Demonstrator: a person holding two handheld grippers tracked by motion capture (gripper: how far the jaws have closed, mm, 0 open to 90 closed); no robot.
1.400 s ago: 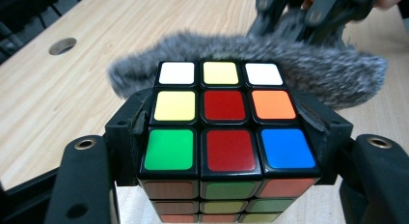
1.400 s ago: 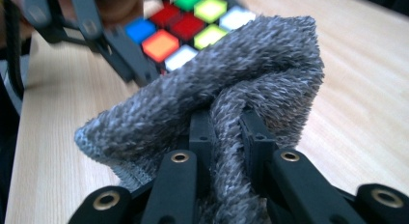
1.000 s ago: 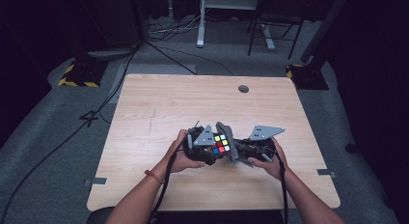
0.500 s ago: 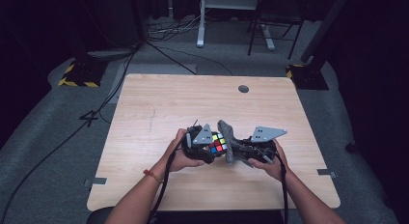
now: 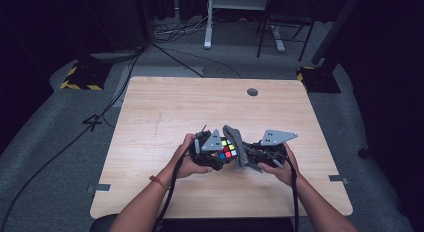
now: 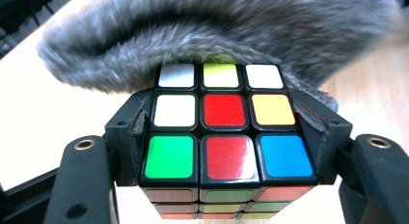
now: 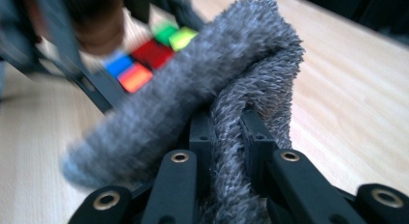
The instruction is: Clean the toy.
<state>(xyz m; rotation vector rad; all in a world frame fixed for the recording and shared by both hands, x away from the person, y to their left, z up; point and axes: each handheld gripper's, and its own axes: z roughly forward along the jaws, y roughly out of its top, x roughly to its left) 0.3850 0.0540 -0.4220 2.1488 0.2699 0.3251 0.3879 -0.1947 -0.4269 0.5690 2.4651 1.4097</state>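
high view: one puzzle cube (image 5: 227,148) and one grey fuzzy cloth (image 5: 241,151) meet between two grippers at six o'clock on the pale wooden table (image 5: 165,107), dark room around.
left gripper view: left gripper (image 6: 226,151) clamps the cube.
right gripper view: right gripper (image 7: 231,137) pinches the cloth.

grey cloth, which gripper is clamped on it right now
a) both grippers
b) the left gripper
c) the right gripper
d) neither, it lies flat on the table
c: in the right gripper view the right gripper has its jaws pinched on a fold of the grey cloth, while the left gripper holds the colour cube with the cloth draped against it.
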